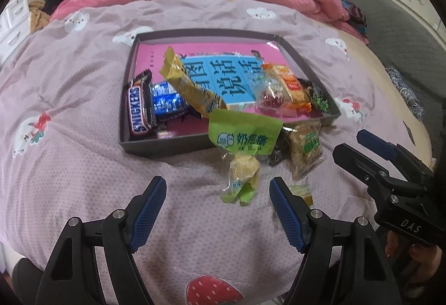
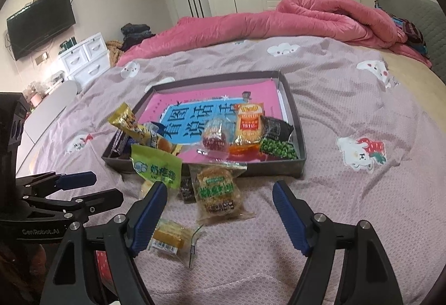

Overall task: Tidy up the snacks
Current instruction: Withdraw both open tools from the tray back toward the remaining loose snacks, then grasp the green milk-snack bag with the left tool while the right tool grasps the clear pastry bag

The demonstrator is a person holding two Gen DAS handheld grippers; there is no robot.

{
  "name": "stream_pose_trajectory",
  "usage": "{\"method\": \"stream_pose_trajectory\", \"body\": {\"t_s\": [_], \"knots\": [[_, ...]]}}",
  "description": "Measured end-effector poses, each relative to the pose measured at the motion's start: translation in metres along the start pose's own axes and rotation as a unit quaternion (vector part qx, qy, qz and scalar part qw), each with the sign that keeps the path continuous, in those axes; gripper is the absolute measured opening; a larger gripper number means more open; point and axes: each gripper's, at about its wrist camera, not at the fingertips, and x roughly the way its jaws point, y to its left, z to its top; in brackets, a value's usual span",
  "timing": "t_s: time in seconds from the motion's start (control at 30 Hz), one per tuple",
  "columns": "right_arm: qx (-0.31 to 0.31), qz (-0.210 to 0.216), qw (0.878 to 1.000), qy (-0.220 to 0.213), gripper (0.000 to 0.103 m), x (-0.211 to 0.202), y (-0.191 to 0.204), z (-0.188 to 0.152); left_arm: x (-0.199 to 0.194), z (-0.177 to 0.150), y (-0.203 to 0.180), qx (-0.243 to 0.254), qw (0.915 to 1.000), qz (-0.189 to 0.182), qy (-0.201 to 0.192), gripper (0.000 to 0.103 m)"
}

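Room: a bedroom; a bed (image 1: 69,99) under a mauve waffle-textured cover, a rumpled pink quilt (image 2: 306,18) behind.
Tray: a shallow dark rectangular tray (image 1: 124,99) lies on the cover, lined with a pink and blue printed sheet, already holding a Snickers bar (image 1: 139,110), a yellow stick pack (image 1: 189,85) and several glossy packets.
Loose snacks: a green-labelled candy bag (image 1: 242,138), a clear-wrapped cake (image 2: 220,193) and a small yellow pastry (image 2: 167,241) lie on the cover just in front of the tray's near wall.
Left gripper (image 1: 217,199): jaws wide, nothing clamped; the candy bag lies straight ahead between them, long axis running away toward the tray.
Right gripper (image 2: 220,210): jaws wide, empty; the cake lies just ahead, the pastry beside its left finger.
Nearer hand: likely the left for the crinkly bag.
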Motion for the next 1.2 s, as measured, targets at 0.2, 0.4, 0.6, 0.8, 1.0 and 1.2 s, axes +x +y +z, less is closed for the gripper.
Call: {"method": "stream_pose_trajectory", "body": {"t_s": [0.2, 0.4, 0.6, 0.8, 1.0, 1.2], "knots": [[-0.001, 0.007, 1.0, 0.029, 0.077, 0.018, -0.002, -0.003, 0.014, -0.002, -0.002, 0.003, 0.9999, -0.004, 0.016, 0.078], [0.007, 0.012, 0.999, 0.051, 0.077, 0.034, -0.007, -0.004, 0.025, -0.001, -0.003, 0.001, 0.9996, -0.011, 0.028, 0.078], [0.001, 0.013, 0.998, 0.068, 0.077, 0.049, -0.008, -0.003, 0.036, 0.002, -0.001, -0.005, 0.9991, -0.018, 0.039, 0.078], [-0.004, 0.015, 0.997, 0.081, 0.077, 0.062, -0.006, -0.004, 0.044, 0.004, 0.0, -0.007, 0.9986, -0.024, 0.047, 0.078], [-0.005, 0.023, 0.996, 0.082, 0.064, 0.068, -0.008, -0.003, 0.049, 0.006, 0.003, -0.011, 0.9984, -0.026, 0.049, 0.078], [-0.027, 0.026, 0.996, 0.082, 0.053, 0.068, -0.002, -0.004, 0.055, 0.008, 0.0, -0.01, 0.9984, -0.026, 0.05, 0.078]]}}
